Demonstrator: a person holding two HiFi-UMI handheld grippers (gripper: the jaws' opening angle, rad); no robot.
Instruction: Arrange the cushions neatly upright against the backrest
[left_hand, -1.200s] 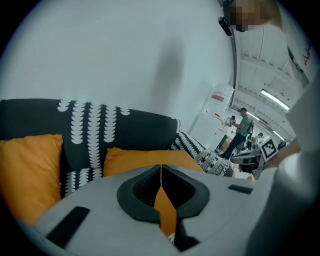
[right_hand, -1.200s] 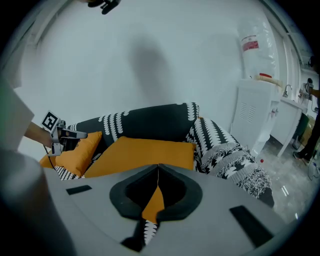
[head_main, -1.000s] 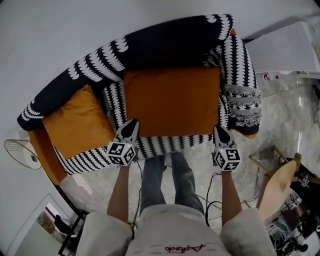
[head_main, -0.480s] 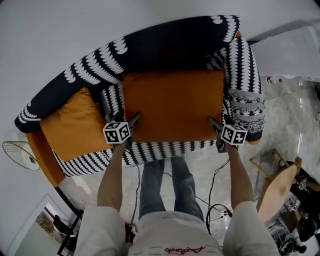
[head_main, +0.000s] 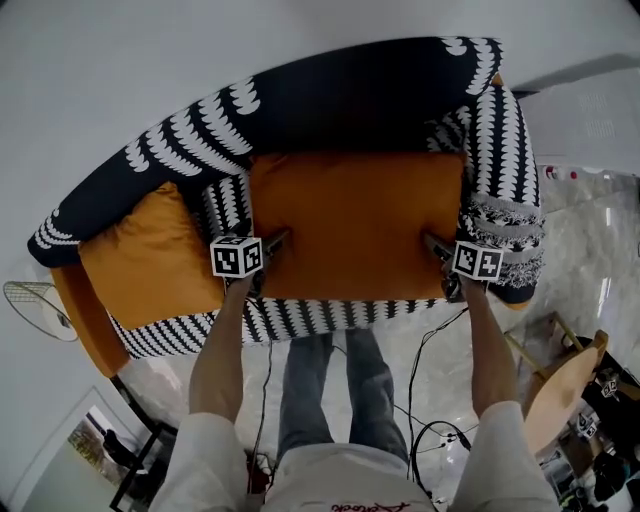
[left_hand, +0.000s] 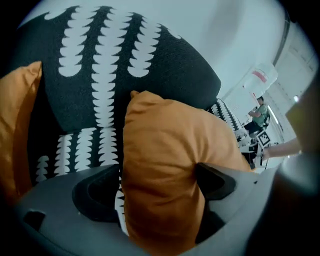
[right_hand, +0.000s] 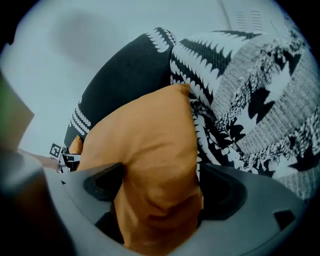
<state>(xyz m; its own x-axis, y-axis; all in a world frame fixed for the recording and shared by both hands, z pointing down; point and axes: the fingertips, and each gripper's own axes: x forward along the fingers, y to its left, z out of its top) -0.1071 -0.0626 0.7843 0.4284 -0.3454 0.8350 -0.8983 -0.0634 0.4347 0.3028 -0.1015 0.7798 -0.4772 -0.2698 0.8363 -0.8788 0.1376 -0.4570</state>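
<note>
A black-and-white patterned sofa (head_main: 330, 95) stands against a white wall (head_main: 150, 60) on a marble floor (head_main: 590, 240). The large orange cushion (head_main: 355, 225) lies on the seat, far edge at the backrest, with a smaller orange cushion (head_main: 145, 255) at its 9 o'clock. The left claw (head_main: 272, 243) straddles its 8 o'clock corner and the right claw (head_main: 435, 245) its 4 o'clock corner. Both have just been opening and stand wide, with cushion fabric between the jaws.

A home living room; patterned sofa (head_main: 330, 95) with orange cushions (head_main: 355, 225) against a white wall (head_main: 150, 50), marbled floor (head_main: 590, 270).
</note>
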